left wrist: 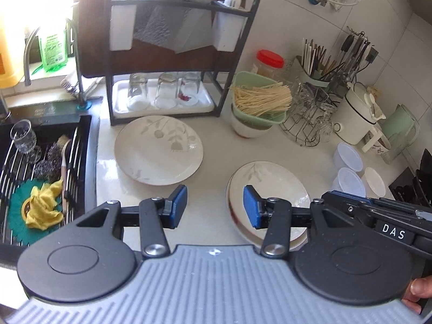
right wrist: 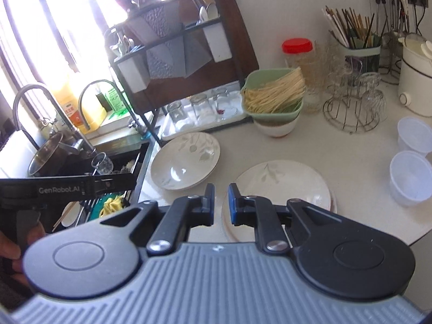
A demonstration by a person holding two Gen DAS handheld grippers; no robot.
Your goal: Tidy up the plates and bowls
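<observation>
Two plate sites flank the dish rack (left wrist: pixel 172 54): single plate (left wrist: pixel 158 149) below, probable stack (left wrist: pixel 270 189) rightward. My left gripper (left wrist: pixel 215 206) gapes, right gripper (right wrist: pixel 221 205) narrowly parted, both empty; next, grasp a rim.

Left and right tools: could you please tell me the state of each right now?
Left tool: open, holding nothing, above the counter.
Right tool: slightly open, holding nothing.

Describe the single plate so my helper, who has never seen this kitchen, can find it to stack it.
Start at the black dish rack with upturned glasses on its tray. On the counter right in front of it, beside the sink, lies the single plate. Unlike the plate stack nearer the plastic cups, it lies alone, with nothing under it.
</observation>
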